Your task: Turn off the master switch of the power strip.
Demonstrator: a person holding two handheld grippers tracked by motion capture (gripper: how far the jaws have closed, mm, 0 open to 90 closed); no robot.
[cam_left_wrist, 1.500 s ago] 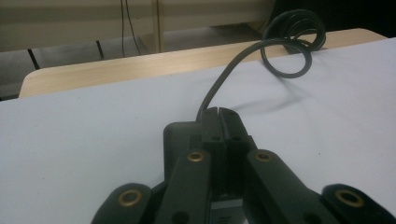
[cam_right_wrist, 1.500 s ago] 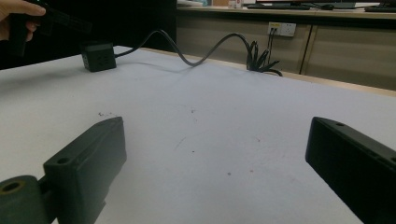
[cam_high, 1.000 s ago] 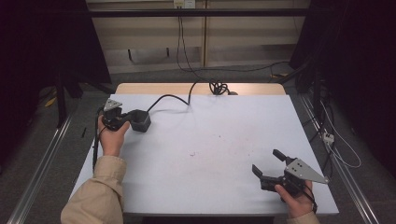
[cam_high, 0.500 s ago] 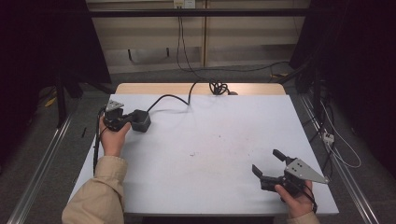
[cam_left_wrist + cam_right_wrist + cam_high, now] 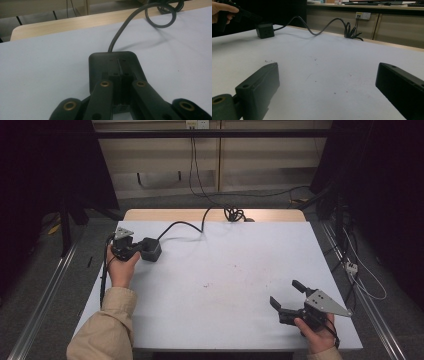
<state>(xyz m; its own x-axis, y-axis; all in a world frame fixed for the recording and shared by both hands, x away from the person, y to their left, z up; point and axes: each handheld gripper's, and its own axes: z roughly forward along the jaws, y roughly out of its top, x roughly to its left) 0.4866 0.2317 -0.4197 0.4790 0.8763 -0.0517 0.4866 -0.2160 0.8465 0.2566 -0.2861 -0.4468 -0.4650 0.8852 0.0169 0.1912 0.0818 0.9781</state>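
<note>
Over by the left edge of the white surface (image 5: 225,270), toward the far corner, the left claw (image 5: 136,248) is clenched on a black box (image 5: 150,248) that rests on the surface. Seen along the left claw's own jaws, the two jaws sit pressed together over the near end of the box (image 5: 113,67), with only a thin seam between them. A dark cable (image 5: 187,226) leaves the far side of the box, runs across the surface to the middle of the far edge, and ends there in a bundled coil (image 5: 233,213). A tan sleeve (image 5: 105,325) covers the left forearm, which comes up along the left edge.

Near the right corner of the near edge, the right claw (image 5: 286,294) is released, its jaws spread wide apart with nothing between them; bare surface shows through the gap in the right gripper view. It sits well apart from the box. Small reddish specks (image 5: 206,284) mark the middle of the surface.
</note>
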